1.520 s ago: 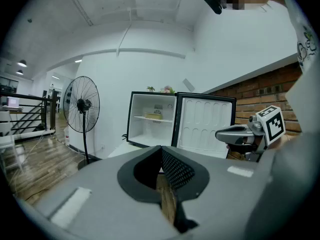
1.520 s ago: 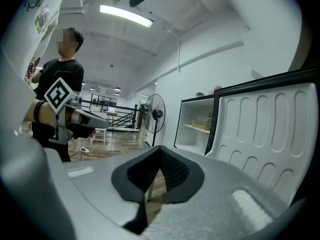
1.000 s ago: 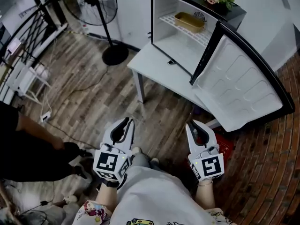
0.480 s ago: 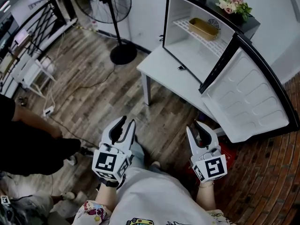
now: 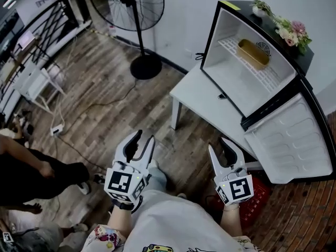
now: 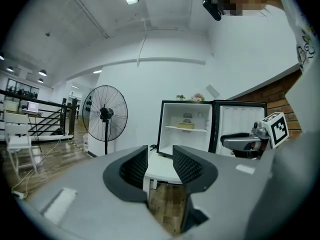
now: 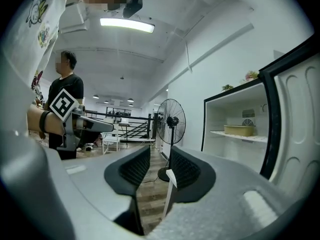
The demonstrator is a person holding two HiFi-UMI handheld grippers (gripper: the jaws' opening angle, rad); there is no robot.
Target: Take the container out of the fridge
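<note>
You hold both grippers low in front of your body, side by side and well apart, each pointing forward and almost level. Your left gripper (image 5: 145, 137) has its jaws parted; they have just been opening, and nothing sits between them. Your right gripper (image 5: 217, 144) is the same: its jaws have just been opening and stand apart, empty. The marker cubes (image 5: 124, 184) face up at you, just ahead of your wrists (image 5: 231, 208).

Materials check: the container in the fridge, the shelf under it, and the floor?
Container: matte tan, opaque, rounded rim; probably plastic, possibly ceramic.
Shelf: white coated wire, going by the visible grid.
Floor: wood-grain planks; whether real wood, laminate or vinyl is unclear.
</note>
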